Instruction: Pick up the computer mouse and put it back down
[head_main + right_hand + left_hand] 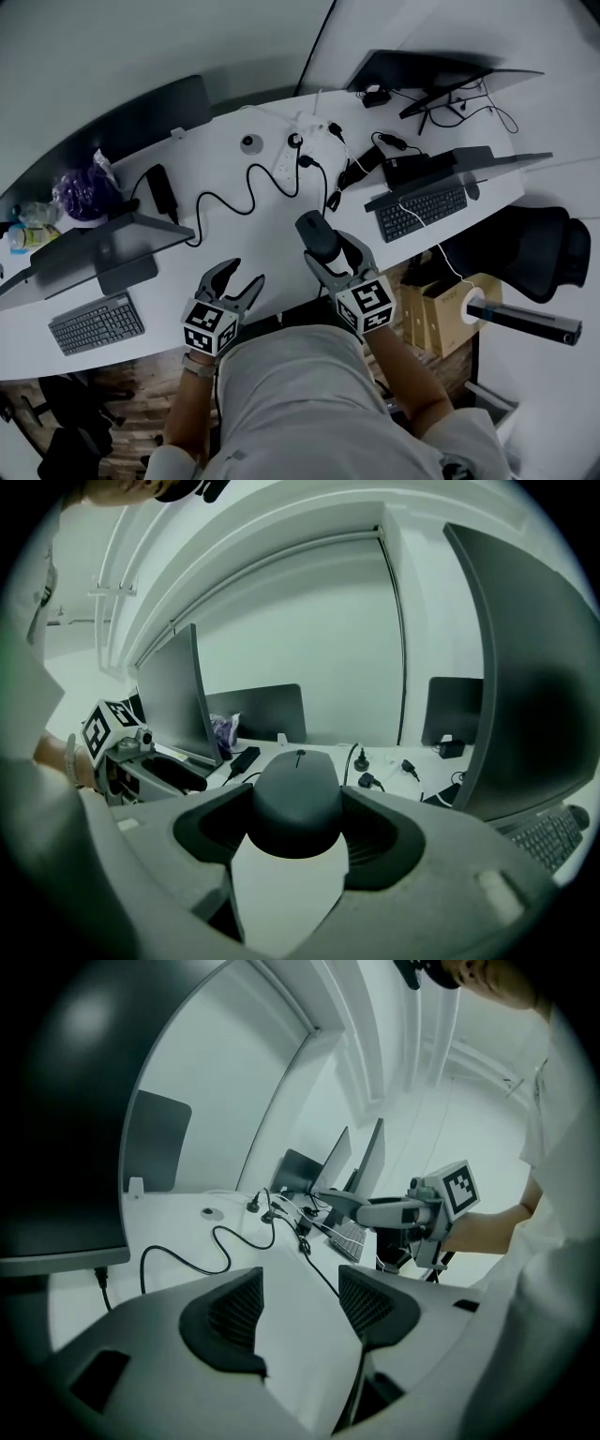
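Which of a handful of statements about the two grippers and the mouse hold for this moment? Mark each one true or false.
1. The right gripper is shut on the computer mouse. True.
2. The left gripper has its jaws pressed together. False: they stand apart, with only the desk showing between them.
3. Both grippers grip the mouse. False: only the right gripper does; the left gripper is off to its side and does not touch it.
4. A black cable snakes over the desk ahead of the left gripper. True.
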Demonstrator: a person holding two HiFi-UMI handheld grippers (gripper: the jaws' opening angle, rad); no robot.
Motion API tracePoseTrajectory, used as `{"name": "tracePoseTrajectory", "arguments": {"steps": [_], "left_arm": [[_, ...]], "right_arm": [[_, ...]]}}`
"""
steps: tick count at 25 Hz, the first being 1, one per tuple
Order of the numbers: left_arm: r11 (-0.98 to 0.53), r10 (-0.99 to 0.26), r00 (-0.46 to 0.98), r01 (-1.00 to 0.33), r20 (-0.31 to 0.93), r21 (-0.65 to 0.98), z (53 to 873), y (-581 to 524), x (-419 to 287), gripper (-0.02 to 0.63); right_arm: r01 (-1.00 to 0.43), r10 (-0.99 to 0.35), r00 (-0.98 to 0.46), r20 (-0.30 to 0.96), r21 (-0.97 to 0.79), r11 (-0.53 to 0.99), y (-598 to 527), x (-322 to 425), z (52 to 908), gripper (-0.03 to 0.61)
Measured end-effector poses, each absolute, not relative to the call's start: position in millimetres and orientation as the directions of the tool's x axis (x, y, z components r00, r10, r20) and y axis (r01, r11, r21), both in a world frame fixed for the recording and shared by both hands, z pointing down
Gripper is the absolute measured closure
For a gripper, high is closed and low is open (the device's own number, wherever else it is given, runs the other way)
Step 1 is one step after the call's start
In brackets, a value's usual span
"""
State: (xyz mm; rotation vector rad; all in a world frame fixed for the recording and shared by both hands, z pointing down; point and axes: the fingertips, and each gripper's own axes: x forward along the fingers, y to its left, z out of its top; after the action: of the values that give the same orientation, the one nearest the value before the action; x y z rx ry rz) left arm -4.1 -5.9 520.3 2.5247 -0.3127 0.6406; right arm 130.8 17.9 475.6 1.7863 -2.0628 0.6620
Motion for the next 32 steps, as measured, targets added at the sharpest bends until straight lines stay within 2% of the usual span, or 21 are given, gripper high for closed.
{"name": "tracePoseTrajectory", "arguments": {"steps": [18,32], "left_arm": [[-0.758,-0.222,0.799,-0.502,0.558,0.417,529,-11,-9,0.364],[-0.689,-0.279,0.745,-0.595,0.606,0.415,541,-16,-16,0.364]], "right_arm": [[-0.945,-0.694,-0.321,0.644,-0.172,0.277,-31,120,566,0.287],[-0.932,-0.612,-0.339,0.715,-0.168,0.321,-55,123,630,0.287]]}}
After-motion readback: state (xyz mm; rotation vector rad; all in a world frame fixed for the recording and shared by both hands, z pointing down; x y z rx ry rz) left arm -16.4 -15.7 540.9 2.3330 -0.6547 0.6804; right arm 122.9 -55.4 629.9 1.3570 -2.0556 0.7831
